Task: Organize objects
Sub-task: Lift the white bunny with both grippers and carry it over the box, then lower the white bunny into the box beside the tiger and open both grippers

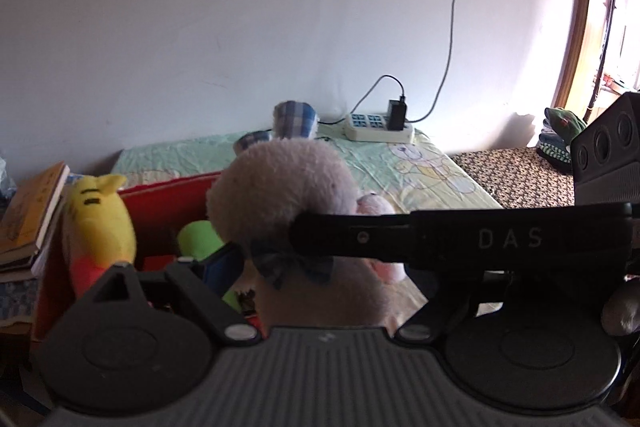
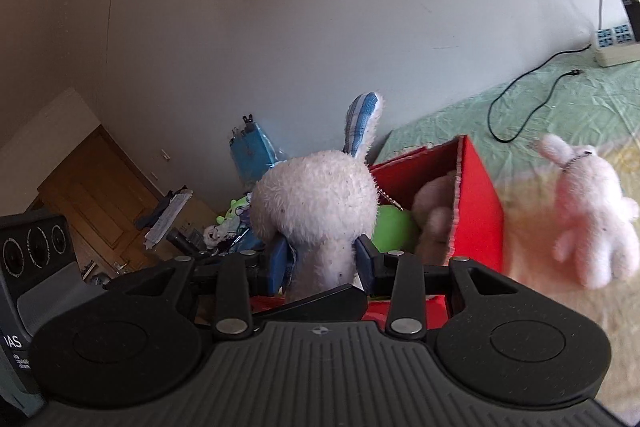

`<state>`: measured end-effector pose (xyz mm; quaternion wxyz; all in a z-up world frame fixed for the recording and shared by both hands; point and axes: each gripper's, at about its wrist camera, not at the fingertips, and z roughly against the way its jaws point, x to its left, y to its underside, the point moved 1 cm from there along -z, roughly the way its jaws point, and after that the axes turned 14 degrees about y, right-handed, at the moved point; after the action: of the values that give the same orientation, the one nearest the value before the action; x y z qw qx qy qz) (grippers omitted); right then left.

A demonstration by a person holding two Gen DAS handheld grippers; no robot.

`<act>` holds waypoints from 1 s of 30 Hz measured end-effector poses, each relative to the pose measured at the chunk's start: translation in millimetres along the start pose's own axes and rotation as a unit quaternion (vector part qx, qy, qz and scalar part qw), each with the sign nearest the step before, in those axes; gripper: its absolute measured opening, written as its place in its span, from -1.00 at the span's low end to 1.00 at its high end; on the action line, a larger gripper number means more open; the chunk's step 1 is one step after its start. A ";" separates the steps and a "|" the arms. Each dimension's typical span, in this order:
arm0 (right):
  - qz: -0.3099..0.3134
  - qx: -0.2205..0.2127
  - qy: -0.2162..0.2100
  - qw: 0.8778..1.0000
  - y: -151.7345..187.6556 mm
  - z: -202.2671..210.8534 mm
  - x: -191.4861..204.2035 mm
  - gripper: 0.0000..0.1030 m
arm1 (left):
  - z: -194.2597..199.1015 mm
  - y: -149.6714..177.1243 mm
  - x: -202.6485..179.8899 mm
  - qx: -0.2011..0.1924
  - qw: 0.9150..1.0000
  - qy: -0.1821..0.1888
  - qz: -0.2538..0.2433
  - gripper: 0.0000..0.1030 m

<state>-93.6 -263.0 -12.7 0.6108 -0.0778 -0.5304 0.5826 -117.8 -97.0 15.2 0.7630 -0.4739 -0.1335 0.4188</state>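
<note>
Blue pads (image 2: 282,263) of the right gripper (image 2: 322,261) pinch the neck of a white plush rabbit (image 2: 316,199), which is held upright just in front of the red box (image 2: 478,195); one checked blue ear (image 2: 362,125) stands up from its head. In the left wrist view the same rabbit (image 1: 280,187) fills the middle of the frame, seen from behind, with the right gripper's dark finger (image 1: 352,237) lying across its neck. The left gripper (image 1: 256,267) has its jaws spread wide with nothing pressed between them that can be made out; only one blue-padded finger (image 1: 218,263) shows clearly. Inside the box lie a green toy (image 2: 394,227) and a beige plush (image 2: 434,211). A yellow plush (image 1: 100,223) leans at the box's left side, beside stacked books (image 1: 34,211). A small pink-white plush (image 2: 588,211) sits on the green sheet (image 2: 560,107) to the right of the box. A power strip (image 1: 378,127) rests by the wall.
</note>
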 end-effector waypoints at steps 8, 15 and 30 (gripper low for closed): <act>0.014 0.014 -0.012 1.000 3.3 -55.6 46.7 -0.24 | 23.7 5.0 65.3 -0.005 0.999 -0.032 0.020 0.72; 0.023 0.025 0.052 0.998 5.2 -90.5 51.6 -0.26 | -9.8 12.4 106.7 0.021 0.998 -0.032 0.050 0.69; 0.006 0.056 0.098 0.994 9.3 -125.7 41.3 -0.34 | -29.7 30.4 126.9 0.055 0.996 -0.061 0.029 0.79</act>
<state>-16.5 -161.6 -49.8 0.6596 -0.1039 -0.4340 0.6047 -37.7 -11.9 -50.0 0.7660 -0.4082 -0.1431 0.4756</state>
